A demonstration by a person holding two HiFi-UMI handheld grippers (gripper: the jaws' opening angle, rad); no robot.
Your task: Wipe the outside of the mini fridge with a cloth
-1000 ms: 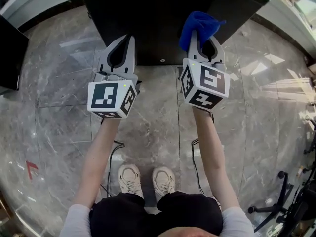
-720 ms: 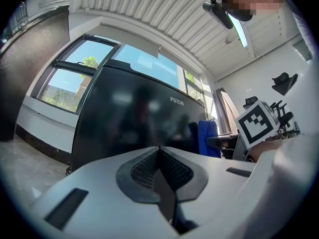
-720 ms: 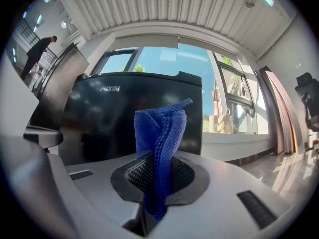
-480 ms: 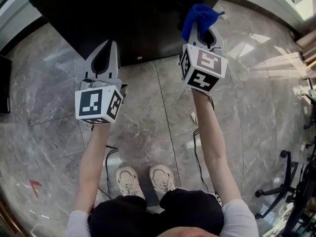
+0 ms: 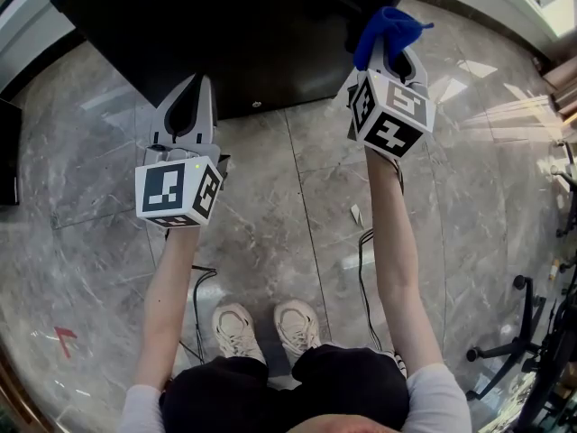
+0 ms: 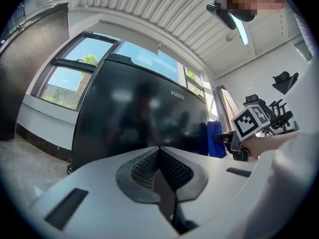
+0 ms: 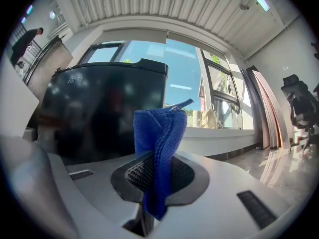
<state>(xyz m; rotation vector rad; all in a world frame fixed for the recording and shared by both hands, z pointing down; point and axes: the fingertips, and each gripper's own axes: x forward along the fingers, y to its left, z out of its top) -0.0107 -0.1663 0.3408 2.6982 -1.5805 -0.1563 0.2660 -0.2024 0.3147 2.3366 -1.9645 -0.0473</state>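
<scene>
The black mini fridge [image 5: 243, 34] stands on the marble floor ahead of me, its glossy front filling the left gripper view [image 6: 134, 118] and the left half of the right gripper view [image 7: 99, 113]. My right gripper [image 5: 389, 45] is shut on a bunched blue cloth [image 5: 386, 29], held near the fridge's right corner; whether the cloth touches the fridge is unclear. The cloth [image 7: 158, 143] stands up between the jaws. My left gripper [image 5: 191, 97] is shut with nothing in it, in front of the fridge's lower edge. The cloth [image 6: 215, 139] also shows at the right of the left gripper view.
A low white window ledge [image 7: 219, 141] runs behind the fridge to the right. A black cabinet [image 5: 7, 152] stands at the left edge. Cables [image 5: 200, 287] trail on the floor near my feet. A black stand base [image 5: 527, 350] and chair sit at the lower right.
Over the last second the view shifted, the fridge sliding left and up. Since half a second ago my right gripper with the cloth moved right, toward the fridge's right corner. The left gripper barely moved.
</scene>
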